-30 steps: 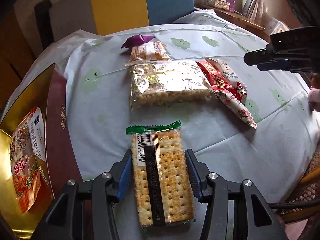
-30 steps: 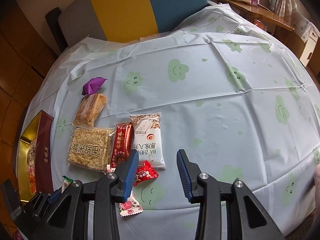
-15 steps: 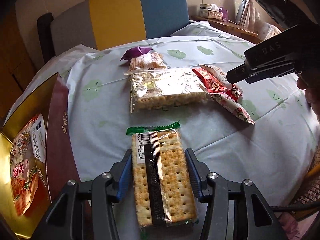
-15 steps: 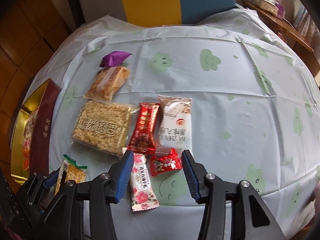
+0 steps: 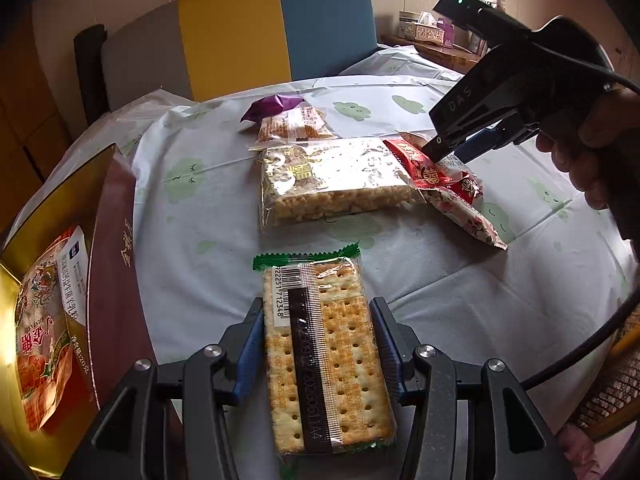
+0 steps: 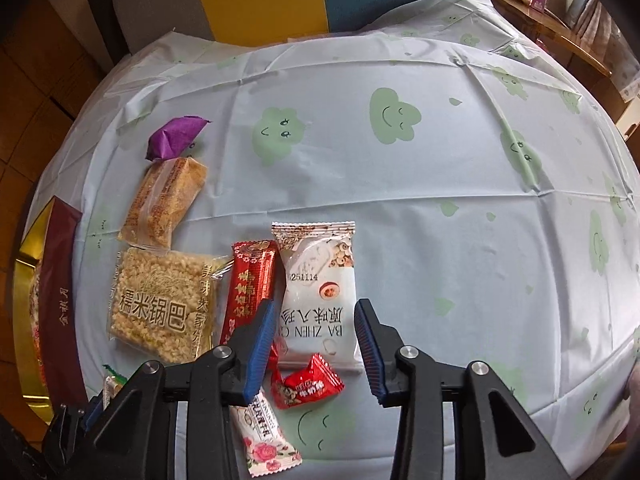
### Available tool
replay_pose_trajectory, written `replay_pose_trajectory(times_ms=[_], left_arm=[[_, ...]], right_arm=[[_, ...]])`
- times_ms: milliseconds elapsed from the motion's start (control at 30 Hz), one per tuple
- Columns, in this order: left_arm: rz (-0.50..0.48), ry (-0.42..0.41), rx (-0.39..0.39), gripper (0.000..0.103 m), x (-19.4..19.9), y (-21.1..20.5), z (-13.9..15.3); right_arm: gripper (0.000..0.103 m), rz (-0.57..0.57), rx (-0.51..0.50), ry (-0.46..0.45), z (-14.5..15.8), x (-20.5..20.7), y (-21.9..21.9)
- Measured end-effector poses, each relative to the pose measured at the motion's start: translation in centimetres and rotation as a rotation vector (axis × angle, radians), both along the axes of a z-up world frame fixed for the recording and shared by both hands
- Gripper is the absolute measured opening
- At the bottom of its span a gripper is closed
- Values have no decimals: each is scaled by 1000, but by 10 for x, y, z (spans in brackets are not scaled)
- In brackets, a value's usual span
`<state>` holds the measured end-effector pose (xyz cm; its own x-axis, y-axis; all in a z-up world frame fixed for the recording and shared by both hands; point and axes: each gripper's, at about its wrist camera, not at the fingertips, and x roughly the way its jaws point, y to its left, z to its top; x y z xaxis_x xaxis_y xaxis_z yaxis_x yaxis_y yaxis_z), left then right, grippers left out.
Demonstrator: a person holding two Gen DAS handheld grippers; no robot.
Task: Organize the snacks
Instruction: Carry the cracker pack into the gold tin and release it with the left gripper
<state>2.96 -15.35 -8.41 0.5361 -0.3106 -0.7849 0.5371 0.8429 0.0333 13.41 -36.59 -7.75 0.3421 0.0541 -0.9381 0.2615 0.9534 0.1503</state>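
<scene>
Centrally, left claw (image 5: 318, 350) clamped across flat, brittle cracker packet (image 5: 326, 354) above table (image 5: 208, 248): light, crinkly film, best held by long edges. Right claw (image 6: 316, 350) apart, just narrowed, empty, poised over soft white pouch (image 6: 320, 300) and red candy (image 6: 306, 382).

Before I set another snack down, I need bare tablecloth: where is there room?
The tablecloth lies bare right of the white packet and beyond the purple wrapper. A smaller patch lies between the rice cake pack and the gold box. The snacks beside the rice cake pack are crowded.
</scene>
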Motion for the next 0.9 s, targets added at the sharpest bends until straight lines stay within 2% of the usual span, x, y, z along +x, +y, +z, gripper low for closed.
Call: replay_pose_trajectory(times_ms=[100, 200, 400, 633, 767, 900], left_arm=[[-3, 2, 0, 52, 0, 0, 0], [-4, 13, -3, 51, 2, -1, 1], [-14, 86, -33, 48, 11, 2, 9], [5, 49, -89, 48, 8, 14, 45], [62, 28, -149, 48, 13, 40, 73], [181, 41, -227, 48, 37, 80, 94]], right_arm=[[35, 42, -60, 46, -11, 9, 3], [34, 117, -121, 59, -10, 8, 6], [34, 164, -95, 6, -14, -8, -7], [35, 187, -136, 6, -14, -10, 0], [36, 204, -163, 3, -16, -10, 12], [36, 213, -183, 7, -14, -8, 17]])
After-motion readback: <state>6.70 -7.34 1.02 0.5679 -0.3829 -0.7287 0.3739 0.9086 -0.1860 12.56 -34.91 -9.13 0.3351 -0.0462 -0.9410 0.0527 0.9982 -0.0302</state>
